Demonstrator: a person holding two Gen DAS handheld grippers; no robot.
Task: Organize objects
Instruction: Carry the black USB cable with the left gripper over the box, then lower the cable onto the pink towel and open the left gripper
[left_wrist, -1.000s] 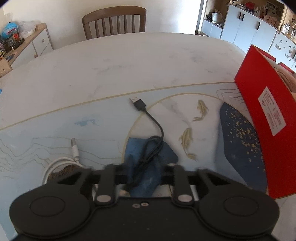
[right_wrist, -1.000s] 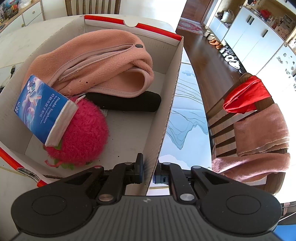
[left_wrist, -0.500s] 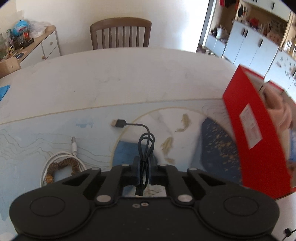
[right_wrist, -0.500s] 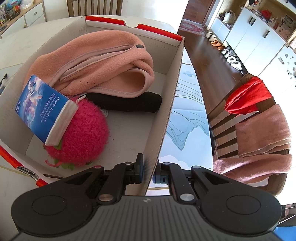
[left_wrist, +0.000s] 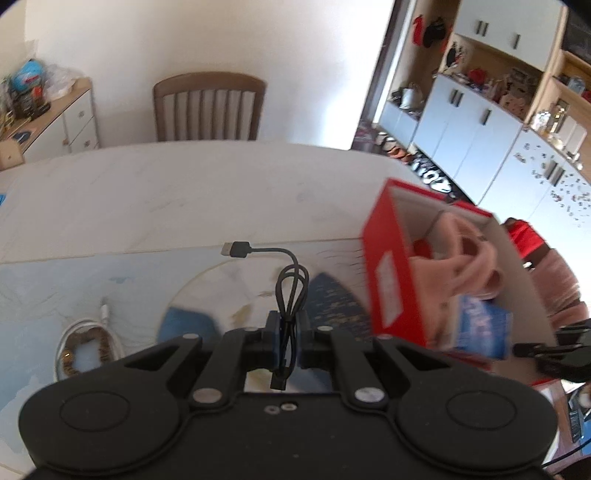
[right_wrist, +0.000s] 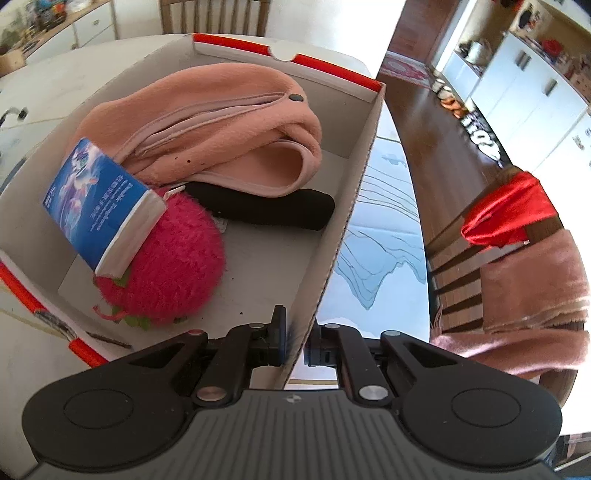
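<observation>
My left gripper (left_wrist: 287, 341) is shut on a coiled black USB cable (left_wrist: 291, 291) and holds it above the table, its plug (left_wrist: 236, 249) sticking out to the left. The red cardboard box (left_wrist: 384, 280) stands to its right. My right gripper (right_wrist: 295, 343) is shut on the box's near right wall (right_wrist: 343, 221). Inside the box lie a pink fleece cloth (right_wrist: 221, 125), a fuzzy pink ball (right_wrist: 173, 266), a blue tissue pack (right_wrist: 99, 195) and a black cylinder (right_wrist: 266, 208).
A coiled white cable (left_wrist: 86, 341) lies on the table (left_wrist: 147, 195) at the left. A wooden chair (left_wrist: 208, 107) stands at the far side. Another chair (right_wrist: 517, 258), draped with red and pink cloths, stands right of the box.
My left gripper closed on the black cable, lifted it off the table and swung right toward the box. The right gripper stayed shut on the box wall.
</observation>
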